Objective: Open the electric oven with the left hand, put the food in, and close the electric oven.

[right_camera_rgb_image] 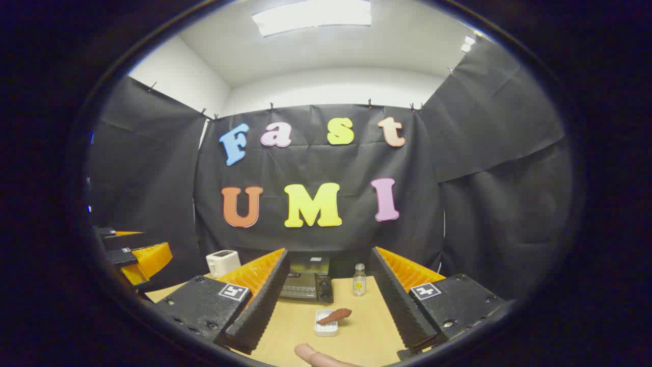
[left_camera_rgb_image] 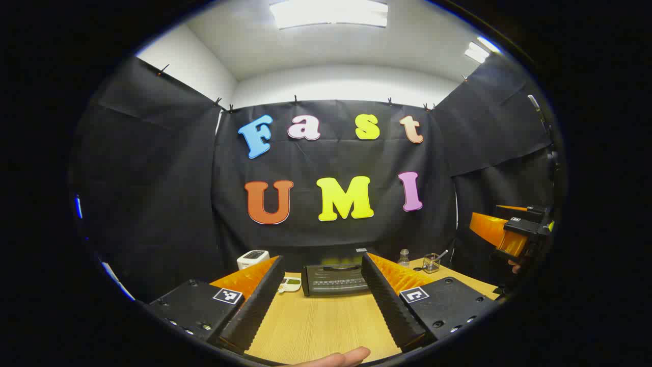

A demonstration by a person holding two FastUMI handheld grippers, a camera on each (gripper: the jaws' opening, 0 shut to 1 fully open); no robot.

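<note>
Pale wood grain runs under both my grippers: one table [left_camera_rgb_image: 326,326], seen from two angles.

From my left gripper view, going left to right: a white toaster [left_camera_rgb_image: 252,259] stands at the far left edge of the table. Just right of it lies a small white dish [left_camera_rgb_image: 290,284] with green bits in it; I cannot tell what they are. Next comes the electric oven [left_camera_rgb_image: 333,279], door shut, sitting straight ahead between my two fingers. My left gripper [left_camera_rgb_image: 326,334] stands wide apart and holds nothing. Past my right-hand finger stands one small clear bottle [left_camera_rgb_image: 404,258], then a glass jar [left_camera_rgb_image: 431,263] with a spoon handle leaning out of it. At the far right edge my other gripper hangs in the air above the table's side.

From my right gripper view, left to right: the left gripper's body at the far left, then the same toaster [right_camera_rgb_image: 223,263], then the oven [right_camera_rgb_image: 307,286], partly hidden by my left-hand finger. My right gripper [right_camera_rgb_image: 331,331] is also spread wide, empty. Between its fingers, nearer than the oven, lies a small white tray [right_camera_rgb_image: 326,326] holding one reddish-brown piece of food [right_camera_rgb_image: 334,315], which overhangs the tray's far rim. The bottle [right_camera_rgb_image: 359,280] stands just right of the oven, something yellow showing on it.

The tray of food appears in my right gripper view; the green dish and spoon jar in my left.
</note>
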